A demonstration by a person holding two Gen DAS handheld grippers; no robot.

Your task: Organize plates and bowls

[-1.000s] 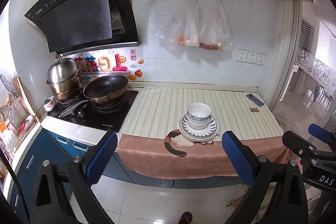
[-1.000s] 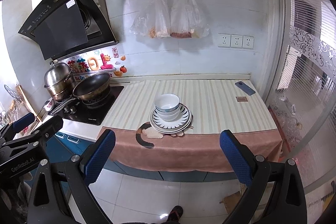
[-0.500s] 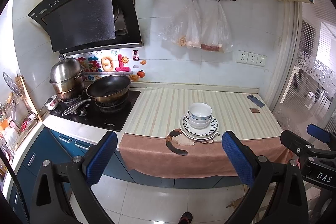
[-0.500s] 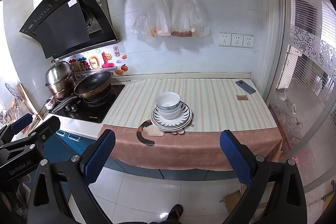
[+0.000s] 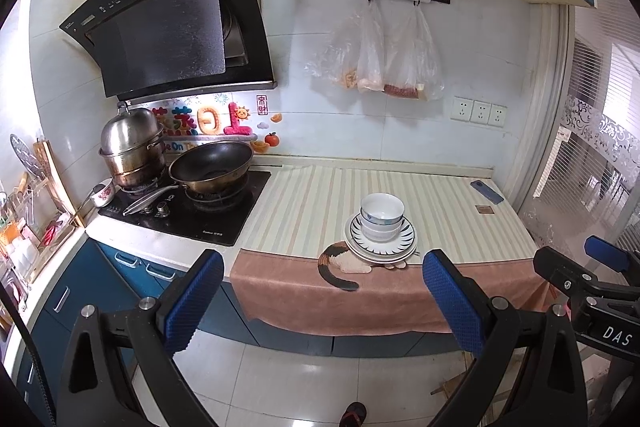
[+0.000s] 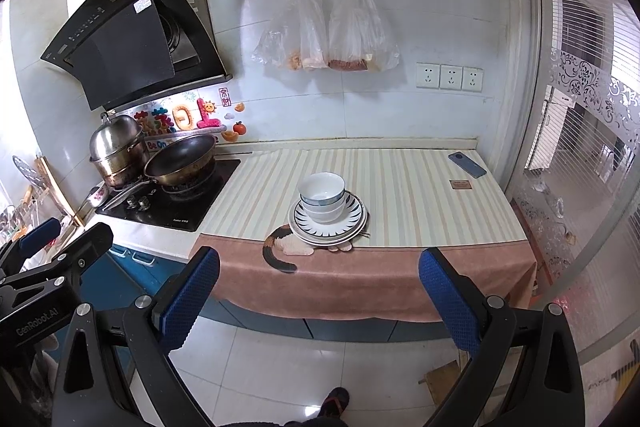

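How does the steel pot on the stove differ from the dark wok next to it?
The steel pot is tall, shiny and covered by a domed lid; the wok is low, wide, dark inside and open. The pot sits at the far left, the wok nearer the striped counter. Both rest on the black stove.

Stacked bowls (image 5: 381, 214) sit on stacked plates (image 5: 380, 245) near the worktop's (image 5: 304, 203) front edge; the hob (image 5: 188, 211) lies at its left end, wok (image 5: 212, 167) right of pot (image 5: 132, 147); a phone (image 5: 486, 191) lies near the back right corner.
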